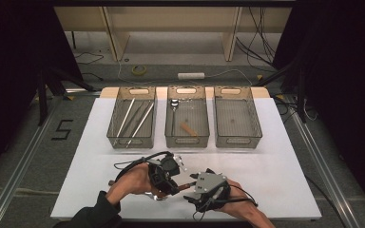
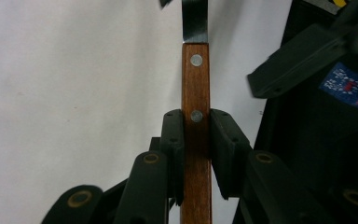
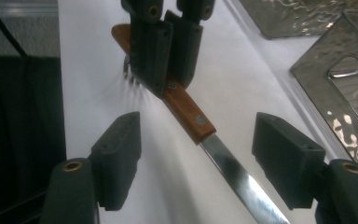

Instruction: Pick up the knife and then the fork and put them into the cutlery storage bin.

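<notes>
While the left gripper (image 2: pixel 196 135) holds the knife (image 2: pixel 196 93) tight by its wooden handle, the sorting job looks only partly done. Three see-through bins sit in a row at the far side of the white counter (image 1: pixel 285 156). The left bin (image 1: pixel 132 116) already has some long thin metal sticks in it. The middle bin (image 1: pixel 187 116) has a spoon and a small brown thing. The right bin (image 1: pixel 236 116) looks bare. The knife is not in any bin yet, so I think it is left to be put away, and it may need to pass to the other hand first.

The left gripper is squeezed shut on the handle, with one pad on each side, close to the lower of the two round metal dots. The shiny blade sticks out past the pads, away from that hand.

The right gripper (image 3: pixel 196 163) is wide open and holds nothing. In its own view, the blade runs down between its two pads without touching either one. So the knife is right in its gap, ready to be grabbed.

From the high view, both grippers are close together near the front edge of the counter, well apart from the bins.
</notes>
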Demonstrator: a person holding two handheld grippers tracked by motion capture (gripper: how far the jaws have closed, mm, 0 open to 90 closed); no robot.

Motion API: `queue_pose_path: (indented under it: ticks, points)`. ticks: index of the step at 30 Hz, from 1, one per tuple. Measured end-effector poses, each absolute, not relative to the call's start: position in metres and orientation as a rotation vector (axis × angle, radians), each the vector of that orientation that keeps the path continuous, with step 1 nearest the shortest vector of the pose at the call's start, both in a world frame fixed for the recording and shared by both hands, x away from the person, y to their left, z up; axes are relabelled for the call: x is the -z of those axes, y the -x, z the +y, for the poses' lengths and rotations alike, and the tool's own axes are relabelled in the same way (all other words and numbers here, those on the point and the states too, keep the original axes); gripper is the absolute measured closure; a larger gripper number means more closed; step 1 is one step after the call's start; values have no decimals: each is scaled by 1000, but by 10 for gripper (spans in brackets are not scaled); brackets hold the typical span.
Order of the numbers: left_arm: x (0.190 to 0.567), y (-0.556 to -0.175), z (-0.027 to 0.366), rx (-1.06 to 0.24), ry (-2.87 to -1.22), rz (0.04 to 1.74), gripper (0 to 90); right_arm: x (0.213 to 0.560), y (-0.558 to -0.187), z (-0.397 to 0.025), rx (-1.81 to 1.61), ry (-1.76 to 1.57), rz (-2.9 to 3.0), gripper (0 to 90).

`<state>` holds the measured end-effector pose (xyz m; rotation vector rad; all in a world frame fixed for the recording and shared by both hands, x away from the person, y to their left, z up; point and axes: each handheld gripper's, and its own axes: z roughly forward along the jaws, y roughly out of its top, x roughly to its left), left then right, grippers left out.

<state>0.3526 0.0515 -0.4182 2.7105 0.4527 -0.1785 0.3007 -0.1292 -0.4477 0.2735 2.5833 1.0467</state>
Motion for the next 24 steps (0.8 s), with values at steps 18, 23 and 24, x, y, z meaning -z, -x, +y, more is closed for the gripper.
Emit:
queue_pose_path:
  ticks: [18, 23, 24]
  points:
    - [419, -349, 46, 232, -2722, 440, 756, 457, -292, -114, -812, 0, 2540, 581]
    - [420, -349, 46, 247, -2716, 441, 756, 459, -289, -111, -793, 40, 2520, 660]
    - [419, -349, 46, 245, -2716, 438, 756, 460, -288, -110, -790, 49, 2517, 676]
